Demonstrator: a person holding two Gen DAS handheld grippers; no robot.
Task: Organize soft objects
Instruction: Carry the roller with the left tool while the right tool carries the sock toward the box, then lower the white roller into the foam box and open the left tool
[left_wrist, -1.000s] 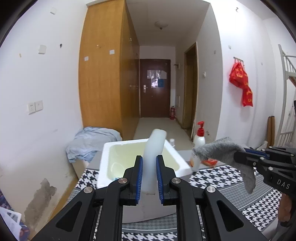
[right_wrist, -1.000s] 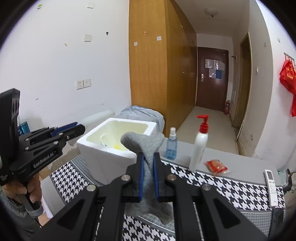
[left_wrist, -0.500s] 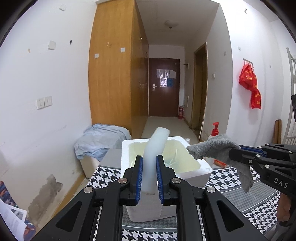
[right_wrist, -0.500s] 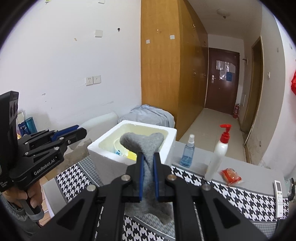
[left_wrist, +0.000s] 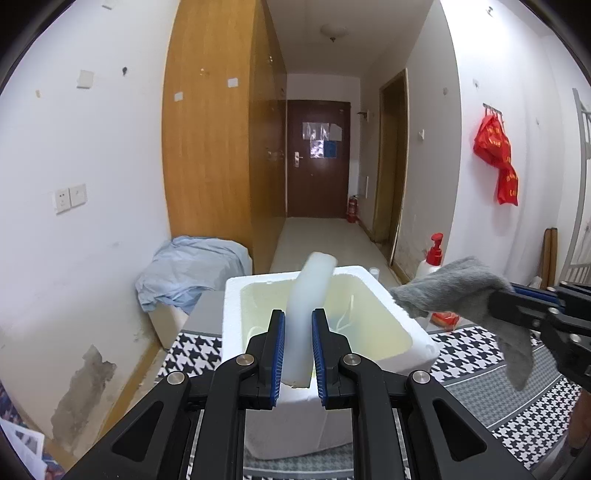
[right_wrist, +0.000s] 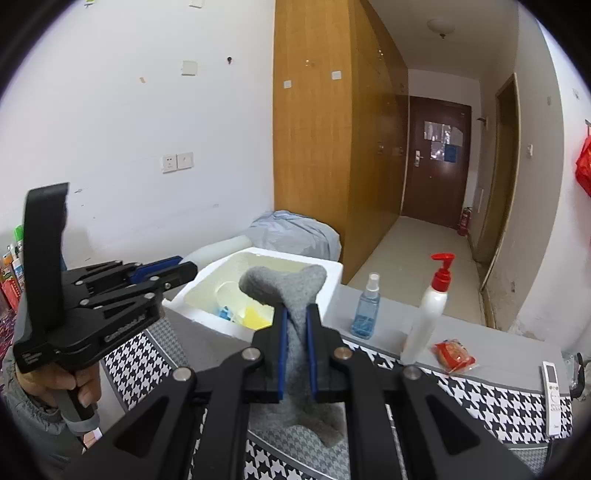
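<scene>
My left gripper is shut on a pale white foam tube that curves up over the open white foam box. To the right, my right gripper holds a grey fuzzy cloth close to the box's right rim. In the right wrist view the right gripper is shut on the grey cloth, which droops below the fingers. The foam box lies just beyond it, with a yellow item and a clear cup inside. The left gripper points at the box from the left.
On the houndstooth mat stand a blue spray bottle and a white pump bottle. A red snack packet and a remote lie to their right. A blue-grey sheet covers a box by the wall. A hand grips the left handle.
Both grippers have closed in on the foam box, which now looks larger in both views. The left gripper's tips have slid nearer the box rim. Both grips are unchanged.
</scene>
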